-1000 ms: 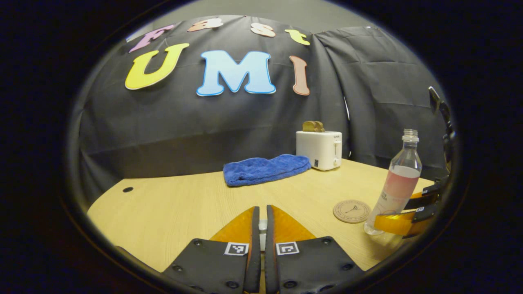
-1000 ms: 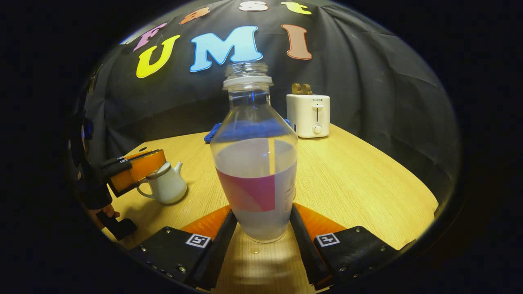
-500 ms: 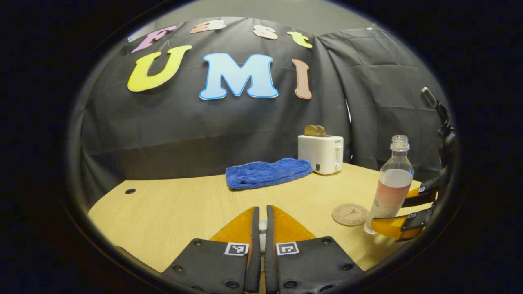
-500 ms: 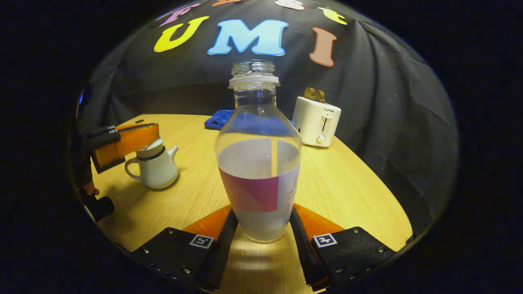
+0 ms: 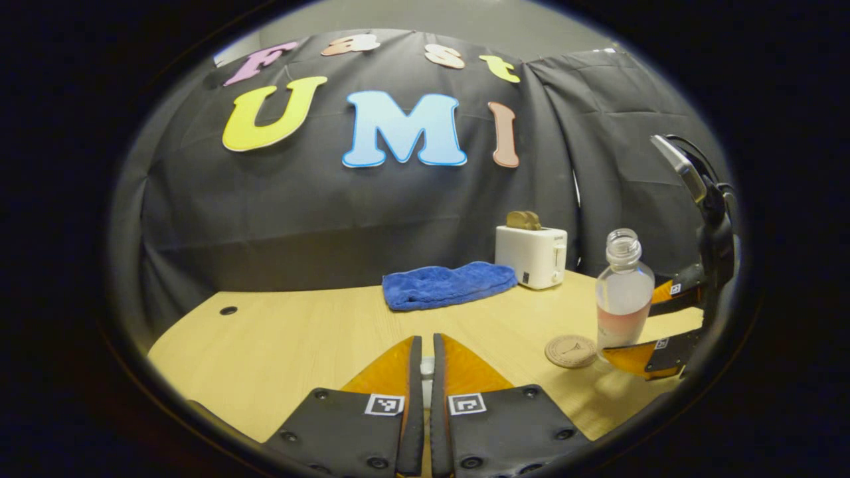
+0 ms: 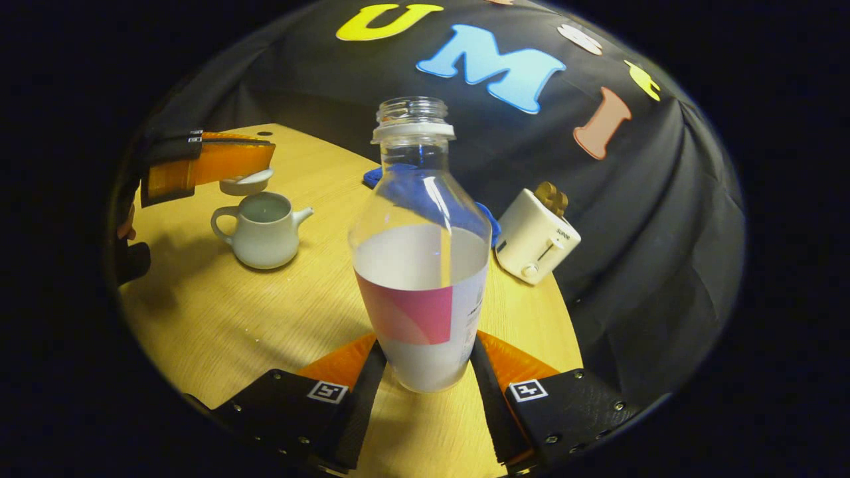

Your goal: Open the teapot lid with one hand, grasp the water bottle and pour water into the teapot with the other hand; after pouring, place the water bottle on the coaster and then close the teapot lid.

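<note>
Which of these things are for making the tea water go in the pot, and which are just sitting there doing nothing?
For the job:
- water bottle, gripped by the right gripper
- teapot, now open
- teapot lid, held up by the left gripper
- coaster

Just sitting there:
- toaster with toast
- blue towel

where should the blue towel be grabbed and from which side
Pinch the folded blue terry towel from above at its raised right end, nearest the white toaster. It lies flat and low on the wooden table, so a level approach would probably only slide under or push it; its thick bunched folds give two fingers something to close on.
</note>
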`<action>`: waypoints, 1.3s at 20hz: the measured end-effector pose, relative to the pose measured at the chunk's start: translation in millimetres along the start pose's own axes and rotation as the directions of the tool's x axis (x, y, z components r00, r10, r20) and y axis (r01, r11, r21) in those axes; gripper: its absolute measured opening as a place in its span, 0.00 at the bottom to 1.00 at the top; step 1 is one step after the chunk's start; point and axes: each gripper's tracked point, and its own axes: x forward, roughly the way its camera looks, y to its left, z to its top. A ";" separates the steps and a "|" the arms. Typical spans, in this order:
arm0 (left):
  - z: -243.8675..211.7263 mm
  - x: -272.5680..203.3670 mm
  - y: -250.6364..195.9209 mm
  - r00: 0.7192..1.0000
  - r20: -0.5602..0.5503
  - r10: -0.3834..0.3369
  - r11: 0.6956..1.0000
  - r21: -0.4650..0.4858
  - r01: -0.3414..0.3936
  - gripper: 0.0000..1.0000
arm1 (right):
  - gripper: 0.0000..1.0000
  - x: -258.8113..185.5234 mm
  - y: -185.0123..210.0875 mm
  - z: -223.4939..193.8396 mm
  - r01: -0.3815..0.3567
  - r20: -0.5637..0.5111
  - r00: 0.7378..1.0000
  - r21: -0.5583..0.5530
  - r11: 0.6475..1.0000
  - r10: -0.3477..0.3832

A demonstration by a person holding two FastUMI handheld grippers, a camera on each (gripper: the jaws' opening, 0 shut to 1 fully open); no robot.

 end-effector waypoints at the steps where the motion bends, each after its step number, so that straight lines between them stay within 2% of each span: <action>1: -0.3 -3.2 5.0 1.000 -0.007 0.015 1.000 -0.002 -0.015 0.11 | 0.74 -0.6 0.5 6.0 -0.008 0.007 1.000 -0.045 0.999 0.008; 6: 12.6 -17.8 31.7 0.999 0.002 0.053 0.999 0.000 -0.053 0.10 | 0.73 11.4 14.0 21.5 -0.043 -0.023 0.999 -0.220 0.975 0.039; 15: 12.0 -26.3 64.5 1.000 0.003 -0.021 0.999 -0.031 0.021 0.12 | 0.73 20.4 29.1 25.5 -0.011 -0.132 0.990 -0.458 0.889 -0.055; 22: 4.3 -24.1 77.5 0.997 0.007 -0.082 0.995 -0.062 0.083 0.12 | 0.73 28.5 18.6 37.9 0.030 -0.163 0.973 -0.619 0.784 -0.166; 23: 3.5 -24.0 79.1 0.996 0.010 -0.089 0.994 -0.064 0.090 0.12 | 0.76 28.0 19.3 39.8 0.032 -0.163 0.971 -0.642 0.766 -0.178; 26: 2.1 -22.6 84.6 0.995 0.011 -0.103 0.992 -0.070 0.103 0.11 | 0.70 30.3 15.6 48.3 0.043 -0.146 0.966 -0.724 0.688 -0.214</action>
